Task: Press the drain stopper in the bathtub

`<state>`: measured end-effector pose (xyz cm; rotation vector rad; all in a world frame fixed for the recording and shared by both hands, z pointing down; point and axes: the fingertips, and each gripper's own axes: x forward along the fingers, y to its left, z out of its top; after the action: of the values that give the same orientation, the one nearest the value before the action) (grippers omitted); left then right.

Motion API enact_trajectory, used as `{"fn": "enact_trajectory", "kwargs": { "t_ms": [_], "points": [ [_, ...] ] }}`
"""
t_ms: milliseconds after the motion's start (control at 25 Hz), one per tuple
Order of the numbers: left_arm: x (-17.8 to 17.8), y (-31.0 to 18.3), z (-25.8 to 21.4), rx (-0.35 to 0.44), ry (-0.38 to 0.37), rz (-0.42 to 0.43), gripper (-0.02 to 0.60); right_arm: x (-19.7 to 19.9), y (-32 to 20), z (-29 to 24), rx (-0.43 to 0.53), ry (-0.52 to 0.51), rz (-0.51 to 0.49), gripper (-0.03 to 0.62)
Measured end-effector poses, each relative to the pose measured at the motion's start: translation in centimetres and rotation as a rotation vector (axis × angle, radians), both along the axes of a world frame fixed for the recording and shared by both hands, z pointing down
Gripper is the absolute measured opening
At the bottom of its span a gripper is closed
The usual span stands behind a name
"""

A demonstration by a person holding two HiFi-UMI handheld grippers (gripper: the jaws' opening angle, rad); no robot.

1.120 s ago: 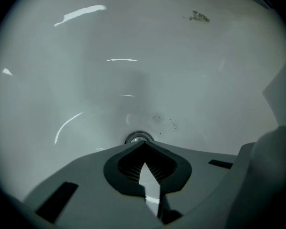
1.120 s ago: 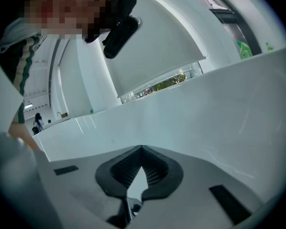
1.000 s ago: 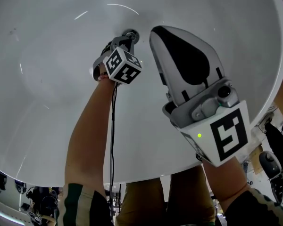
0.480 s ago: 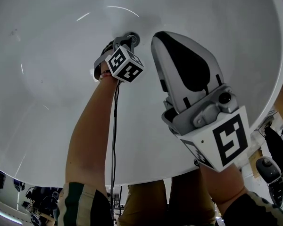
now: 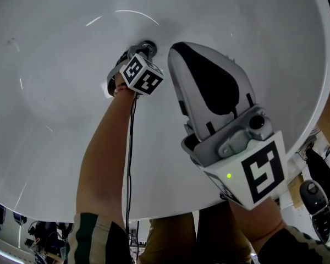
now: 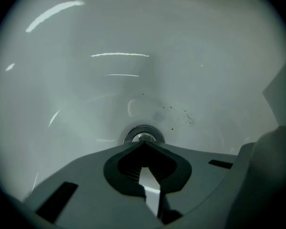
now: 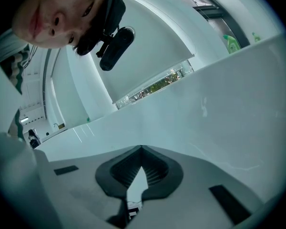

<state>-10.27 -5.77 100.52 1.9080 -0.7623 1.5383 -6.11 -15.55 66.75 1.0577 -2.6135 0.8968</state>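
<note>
The round chrome drain stopper (image 5: 149, 46) sits in the floor of the white bathtub (image 5: 55, 65). My left gripper (image 5: 141, 51) reaches down to it with its jaws shut, and the tips rest at the stopper's near edge. In the left gripper view the closed tips (image 6: 144, 143) meet right at the stopper (image 6: 143, 136), with nothing between them. My right gripper (image 5: 175, 51) is held high, close to the head camera and apart from the stopper. Its jaws (image 7: 142, 148) are shut on nothing and point at the tub's inner wall.
Small dark specks (image 6: 183, 116) lie on the tub floor right of the drain. A black cable (image 5: 129, 147) runs along the left forearm. A green bottle (image 7: 232, 43) stands above the tub's rim. A person's head with a camera shows in the right gripper view.
The left gripper has edged closer to the stopper. The right gripper has drifted slightly left and lower in the head view. Both stayed shut.
</note>
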Motion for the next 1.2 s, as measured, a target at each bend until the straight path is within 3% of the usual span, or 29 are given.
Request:
{"fn": "enact_trajectory", "kwargs": {
  "t_ms": [280,800,1200],
  "points": [
    [0.25,0.03,0.11,-0.010,0.007,0.007,0.008,-0.12,0.08,0.00,0.000,-0.005,-0.013,0.014],
    [0.52,0.26,0.48,-0.023,-0.095,0.114,0.009,-0.17,0.20,0.01,0.008,0.013,-0.029,0.015],
    [0.82,-0.28,0.22,0.022,-0.066,0.059,0.008,-0.15,0.13,-0.14,0.010,0.003,-0.026,0.015]
  ]
}}
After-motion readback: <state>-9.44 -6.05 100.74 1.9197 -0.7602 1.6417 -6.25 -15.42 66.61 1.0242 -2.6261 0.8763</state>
